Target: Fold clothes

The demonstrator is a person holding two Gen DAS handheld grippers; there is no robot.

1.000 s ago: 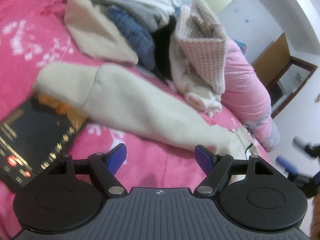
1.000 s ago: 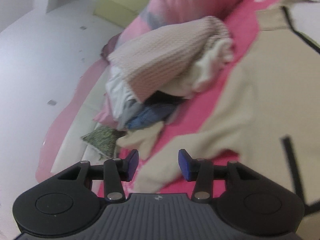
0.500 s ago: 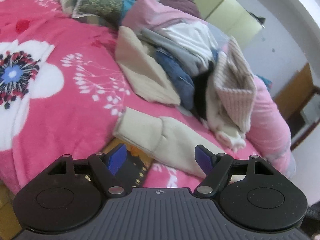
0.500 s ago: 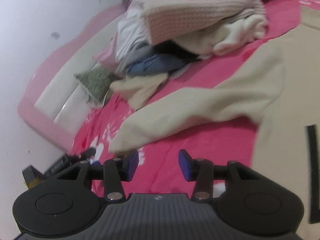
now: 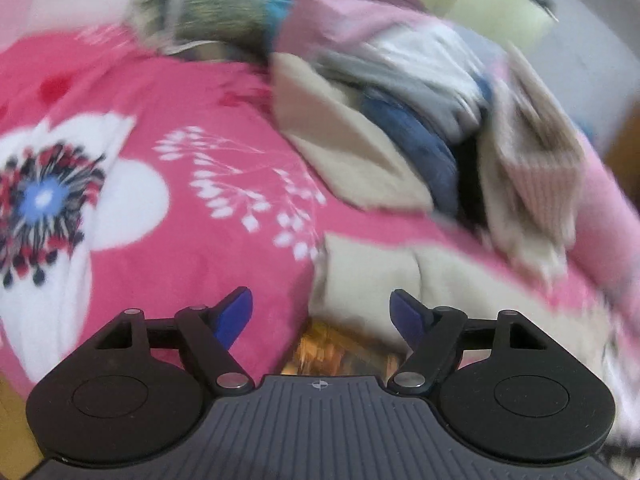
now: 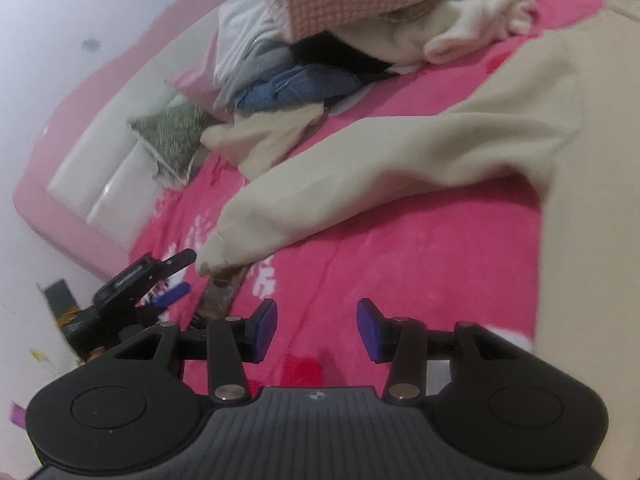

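A cream sweater lies spread on the pink floral blanket (image 5: 200,264). Its long sleeve (image 6: 400,168) runs down-left to the cuff (image 6: 224,248). In the left wrist view that cuff (image 5: 360,276) lies just ahead of my left gripper (image 5: 320,312), which is open with nothing between its blue pads. My right gripper (image 6: 317,328) hovers open over bare blanket (image 6: 420,260), below the sleeve and apart from it. The left gripper (image 6: 176,276) also shows in the right wrist view, close beside the cuff. The sweater body (image 6: 592,280) fills the right edge there.
A pile of unfolded clothes (image 5: 420,120) (image 6: 340,40) sits beyond the sleeve, with a pink knit on top. A dark box with orange print (image 5: 340,352) lies under the cuff. A green cushion (image 6: 172,136) leans on the pink and white headboard (image 6: 92,184).
The left view swung left across the bed, so the cuff now sits right before the fingers. The right gripper rolled and sank toward the blanket, and the left gripper came into its view.
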